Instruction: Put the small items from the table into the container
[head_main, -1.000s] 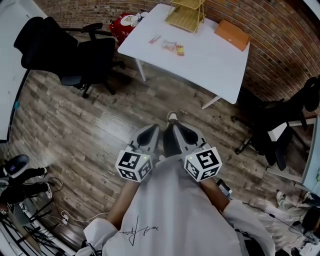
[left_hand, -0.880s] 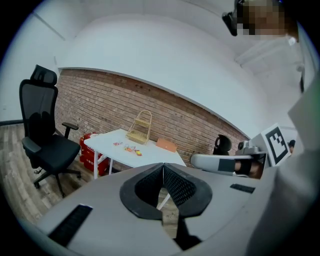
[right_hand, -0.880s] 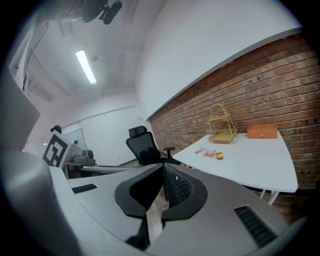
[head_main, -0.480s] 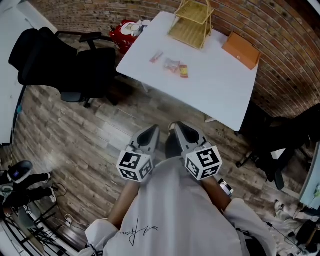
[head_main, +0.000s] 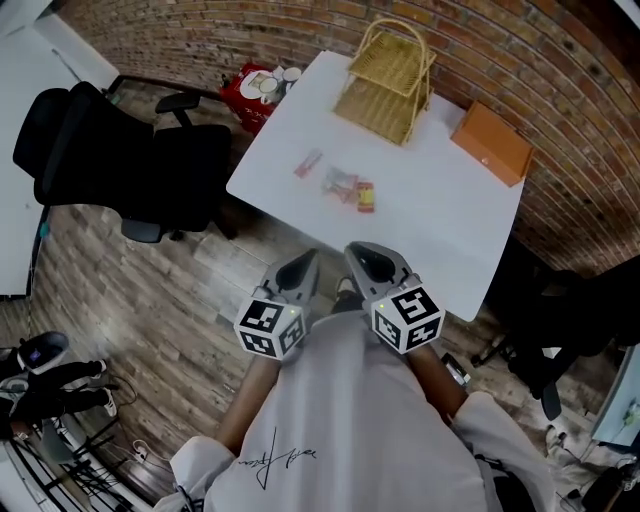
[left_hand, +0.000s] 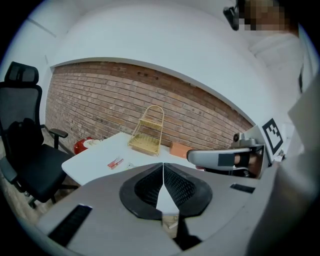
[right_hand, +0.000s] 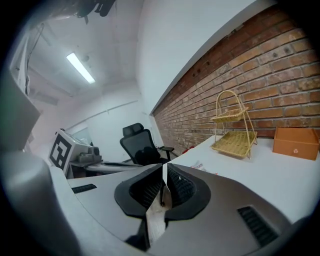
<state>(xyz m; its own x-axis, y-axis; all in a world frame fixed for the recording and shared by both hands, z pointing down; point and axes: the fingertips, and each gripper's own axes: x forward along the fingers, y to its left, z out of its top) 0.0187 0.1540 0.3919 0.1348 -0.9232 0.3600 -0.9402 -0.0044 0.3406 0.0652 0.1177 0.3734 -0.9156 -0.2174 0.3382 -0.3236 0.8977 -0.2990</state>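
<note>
A white table (head_main: 440, 215) stands by the brick wall. Three small items lie near its front edge: a pink-red packet (head_main: 308, 163), a clear wrapper (head_main: 340, 183) and a yellow-red piece (head_main: 366, 197). A two-tier wicker basket (head_main: 385, 80) stands at the table's back. My left gripper (head_main: 306, 262) and right gripper (head_main: 355, 252) hang side by side over the floor, just short of the table edge. Both are shut with nothing in them. The left gripper view shows shut jaws, the packet (left_hand: 115, 162) and basket (left_hand: 147, 132). In the right gripper view the basket (right_hand: 232, 127) stands ahead.
An orange box (head_main: 490, 145) lies on the table's right rear corner. A black office chair (head_main: 130, 150) stands left of the table, a red bin (head_main: 255, 75) with cups beside it. Another dark chair (head_main: 570, 340) is at the right. Cables and shoes lie bottom left.
I have walked toward the table: it has come nearer and lower in the head view, and the grippers now reach its front edge. Both stay shut.
</note>
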